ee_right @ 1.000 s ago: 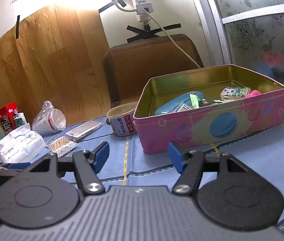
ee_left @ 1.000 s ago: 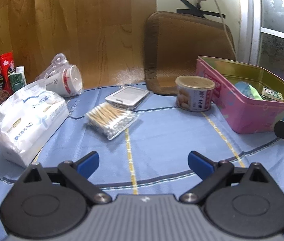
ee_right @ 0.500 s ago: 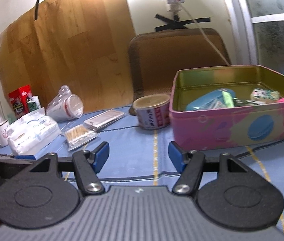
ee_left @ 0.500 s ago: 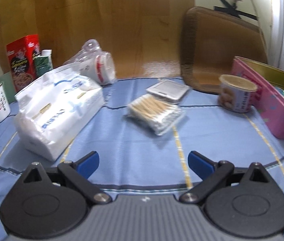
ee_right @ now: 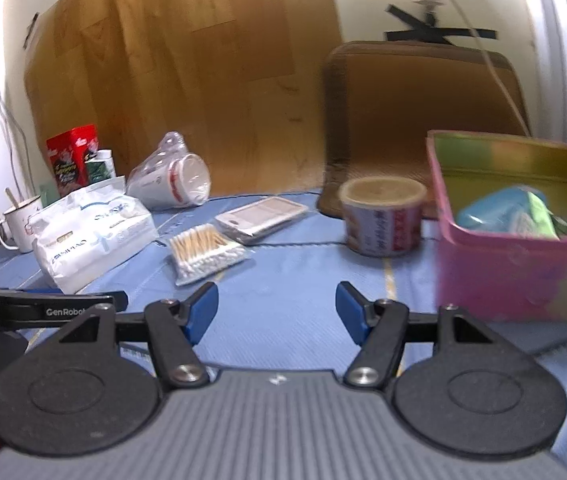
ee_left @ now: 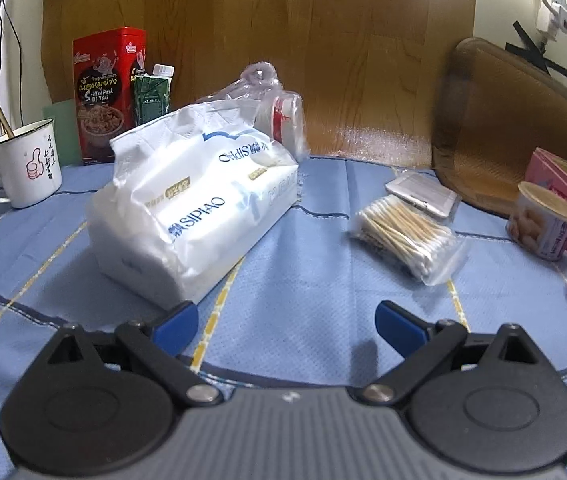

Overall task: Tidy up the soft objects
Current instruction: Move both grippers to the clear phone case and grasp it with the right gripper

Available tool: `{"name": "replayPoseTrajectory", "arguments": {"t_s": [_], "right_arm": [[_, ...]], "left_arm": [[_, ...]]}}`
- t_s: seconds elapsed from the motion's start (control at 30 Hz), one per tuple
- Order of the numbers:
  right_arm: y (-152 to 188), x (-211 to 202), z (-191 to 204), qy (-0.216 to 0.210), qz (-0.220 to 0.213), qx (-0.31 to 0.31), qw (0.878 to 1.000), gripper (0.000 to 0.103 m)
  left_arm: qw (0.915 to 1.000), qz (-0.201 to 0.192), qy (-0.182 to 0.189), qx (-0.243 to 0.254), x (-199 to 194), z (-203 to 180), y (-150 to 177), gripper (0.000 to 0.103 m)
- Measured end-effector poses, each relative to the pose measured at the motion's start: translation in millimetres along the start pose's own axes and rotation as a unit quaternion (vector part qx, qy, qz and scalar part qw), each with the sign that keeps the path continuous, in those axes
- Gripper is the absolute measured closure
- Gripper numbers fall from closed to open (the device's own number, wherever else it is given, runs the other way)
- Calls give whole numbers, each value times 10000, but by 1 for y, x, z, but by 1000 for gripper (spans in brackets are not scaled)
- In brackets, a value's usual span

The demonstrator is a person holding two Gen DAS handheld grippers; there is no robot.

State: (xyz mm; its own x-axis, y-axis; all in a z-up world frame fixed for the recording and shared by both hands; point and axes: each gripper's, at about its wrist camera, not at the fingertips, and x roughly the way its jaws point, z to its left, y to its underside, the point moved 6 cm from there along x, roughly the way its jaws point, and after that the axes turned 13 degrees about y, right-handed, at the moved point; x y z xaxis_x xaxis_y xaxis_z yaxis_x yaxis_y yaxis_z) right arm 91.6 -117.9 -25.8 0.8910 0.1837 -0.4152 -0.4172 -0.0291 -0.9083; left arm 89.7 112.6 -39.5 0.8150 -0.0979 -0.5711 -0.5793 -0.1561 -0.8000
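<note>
Left gripper [ee_left: 285, 322]: jaws apart with nothing between them, low over the blue cloth [ee_left: 315, 280], its left pad [ee_left: 175, 326] just beside the near corner of the tissue pack; whether they touch cannot be told.
Right gripper [ee_right: 276, 314]: jaws apart and empty, held above the cloth, with the left gripper's black body showing at its left edge.
Tissue pack [ee_left: 191, 208]: a white soft pack lying on the cloth, left of centre, in front of the bagged cups.
Cotton swabs [ee_left: 407, 236]: a clear bag of them lying flat, well apart from the tissue pack to its right, just in front of a flat silver case [ee_left: 421, 196].
Pink tin [ee_right: 523, 240]: open, at the right of the cloth, with blue and green packets inside.
Round tub [ee_right: 381, 216]: standing just left of the pink tin.
Mug [ee_left: 25, 164]: white, at the far left beside a red box [ee_left: 107, 92].
Bagged cups [ee_right: 171, 182]: lying on their side against the wooden board.
</note>
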Motion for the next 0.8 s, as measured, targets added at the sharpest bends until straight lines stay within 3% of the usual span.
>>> {"name": "replayPoseTrajectory", "arguments": {"t_s": [0.23,0.3,0.47,0.63,0.73,0.77,0.8], "right_arm": [[-39,52,33,-205,214,-31,9996,35],[-48,75,47,-172,366,-146,9991,31],[-58,139,64,53,1047,99,9944,18],[-58,189,63,473,1760,667,9810,7],[-58,193,71,660,1626,352,9839,9],[-59,193,72,647,1584,368,9846,20],[-58,190,72,640,1561,353,9850,23]], "left_arm": [[9991,-321,46,263,-5,-11,-1,4],[9991,-364,95,214,-6,-10,-2,4],[9986,-432,276,-109,-8,-1,-3,4],[9979,-460,411,-208,-8,1,-4,4],[9977,-467,446,-200,-8,1,-4,4],[9977,-468,455,-202,-8,1,-4,4],[9976,-468,459,-211,-8,1,-4,4]]}}
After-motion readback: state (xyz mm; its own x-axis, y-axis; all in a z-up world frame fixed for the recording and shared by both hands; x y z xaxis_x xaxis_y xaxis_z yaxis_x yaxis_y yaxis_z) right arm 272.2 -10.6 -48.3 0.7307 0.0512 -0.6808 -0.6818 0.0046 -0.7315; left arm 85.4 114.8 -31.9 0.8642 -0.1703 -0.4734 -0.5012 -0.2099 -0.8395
